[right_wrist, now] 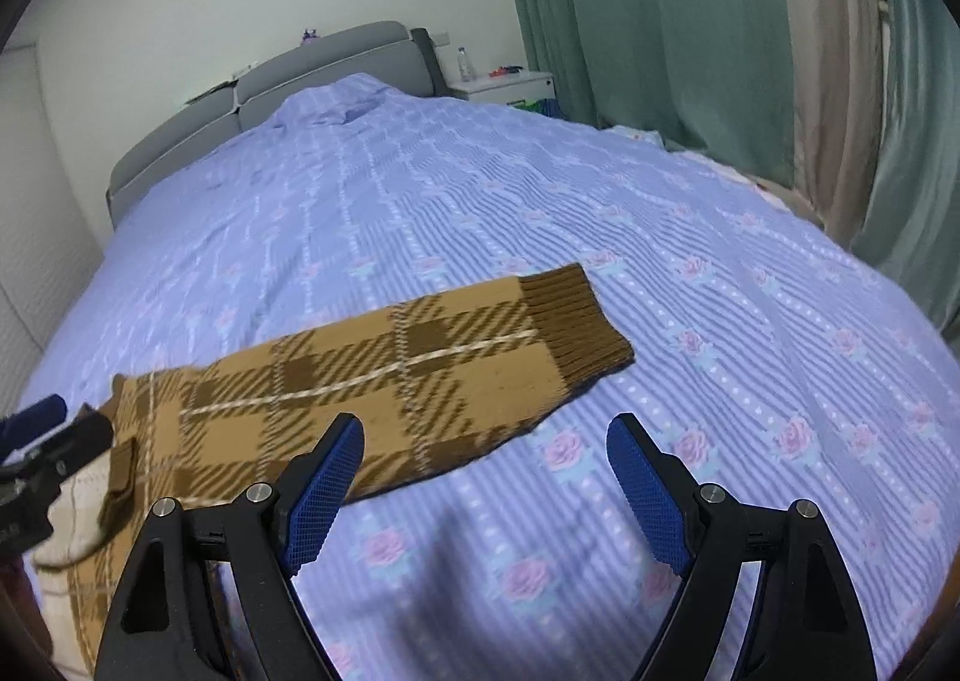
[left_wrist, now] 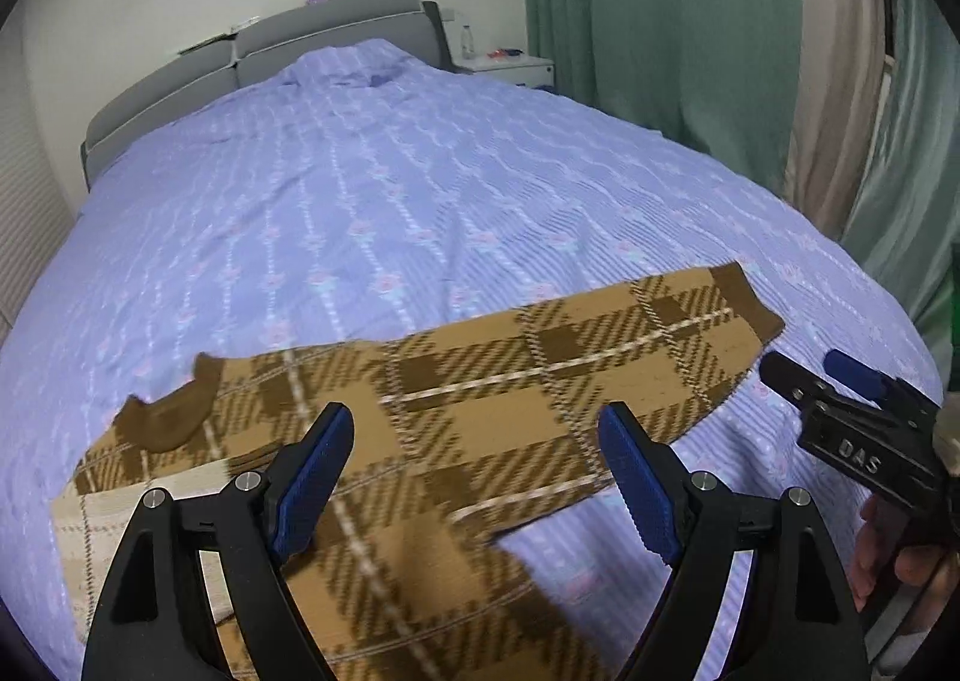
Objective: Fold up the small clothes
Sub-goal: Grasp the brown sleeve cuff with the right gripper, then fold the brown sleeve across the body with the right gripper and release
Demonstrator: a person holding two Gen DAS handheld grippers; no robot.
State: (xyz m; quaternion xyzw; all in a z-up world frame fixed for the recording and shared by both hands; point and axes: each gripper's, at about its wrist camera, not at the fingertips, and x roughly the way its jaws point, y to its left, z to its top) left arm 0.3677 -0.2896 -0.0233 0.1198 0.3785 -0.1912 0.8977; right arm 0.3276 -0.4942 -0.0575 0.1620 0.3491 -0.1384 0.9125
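The plaid sweater (left_wrist: pixel 420 411) lies flat on the bed (left_wrist: pixel 390 189), one sleeve stretched out toward the ribbed cuff (right_wrist: pixel 576 321). It looks like the folding has barely begun; next, that sleeve wants gripping near the cuff and carrying over the sweater's body. Both grippers, left gripper (left_wrist: pixel 477 477) over the sweater and right gripper (right_wrist: pixel 486 486) just beside the sleeve, have fingers spread wide, holding nothing.

Sweater (left_wrist: pixel 420 429) near end runs off the bottom edge behind the left claw (left_wrist: pixel 474 477) arms, plaid motion-blurred there. Right claw (left_wrist: pixel 840 387) only part in frame at the right edge (jaw state unreadable from that view). Small items on the nightstand (right_wrist: pixel 510 81) too tiny to identify. Headboard (left_wrist: pixel 252 51) clutter likewise.
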